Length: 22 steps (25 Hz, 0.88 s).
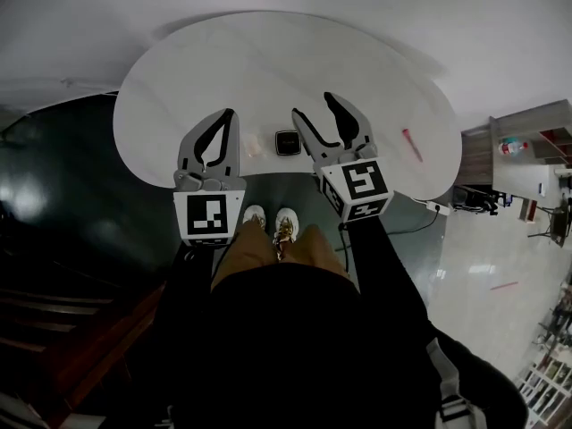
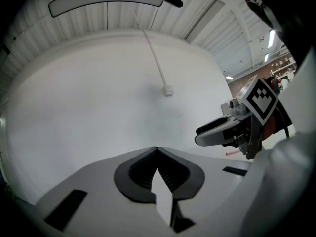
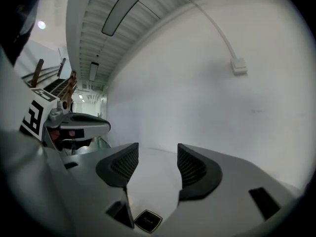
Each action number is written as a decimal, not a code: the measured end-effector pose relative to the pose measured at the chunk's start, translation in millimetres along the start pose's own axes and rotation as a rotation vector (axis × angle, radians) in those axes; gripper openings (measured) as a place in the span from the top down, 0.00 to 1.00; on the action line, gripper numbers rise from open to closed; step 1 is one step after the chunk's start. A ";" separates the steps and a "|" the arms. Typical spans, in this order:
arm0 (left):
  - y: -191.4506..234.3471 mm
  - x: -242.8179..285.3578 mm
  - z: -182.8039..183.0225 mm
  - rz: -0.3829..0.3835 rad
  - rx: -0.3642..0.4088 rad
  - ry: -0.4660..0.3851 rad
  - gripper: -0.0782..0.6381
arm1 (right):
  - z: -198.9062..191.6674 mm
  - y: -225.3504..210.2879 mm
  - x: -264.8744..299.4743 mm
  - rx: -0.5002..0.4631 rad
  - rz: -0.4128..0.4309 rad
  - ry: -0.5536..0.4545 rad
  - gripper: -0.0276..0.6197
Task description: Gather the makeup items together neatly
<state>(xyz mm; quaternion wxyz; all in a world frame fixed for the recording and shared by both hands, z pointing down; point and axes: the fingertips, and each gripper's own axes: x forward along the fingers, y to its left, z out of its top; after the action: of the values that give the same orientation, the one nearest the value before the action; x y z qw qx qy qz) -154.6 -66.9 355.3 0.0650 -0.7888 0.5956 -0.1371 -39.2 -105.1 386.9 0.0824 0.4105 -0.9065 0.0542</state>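
Above table (image 1: 268,61): left tongs (image 1: 228,116), right tongs (image 1: 313,105) held level.

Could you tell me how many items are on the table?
3: black square case in the middle, small pale item left of it, pink stick far right; more may be hidden.

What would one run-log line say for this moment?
left gripper: shut, empty | right gripper: open, empty | black compact: on table, near edge | pink stick: table's right
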 end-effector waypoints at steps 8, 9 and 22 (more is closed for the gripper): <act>2.0 -6.5 14.8 -0.041 -0.009 -0.059 0.87 | 40.1 13.5 -19.8 -0.124 -0.086 -0.110 0.92; 1.4 -6.2 16.2 -0.053 -0.002 -0.063 0.87 | 38.2 13.3 -19.6 -0.112 -0.097 -0.102 0.92; -44.8 16.1 26.3 -0.270 -0.011 -0.105 0.87 | 14.1 -16.5 -47.0 -0.027 -0.290 -0.017 0.91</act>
<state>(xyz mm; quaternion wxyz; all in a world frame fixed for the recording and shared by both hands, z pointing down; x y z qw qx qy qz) -101.5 -71.2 344.3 0.0727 -0.8681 0.4807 -0.0999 2.2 -83.7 364.4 0.0870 0.5363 -0.8391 0.0261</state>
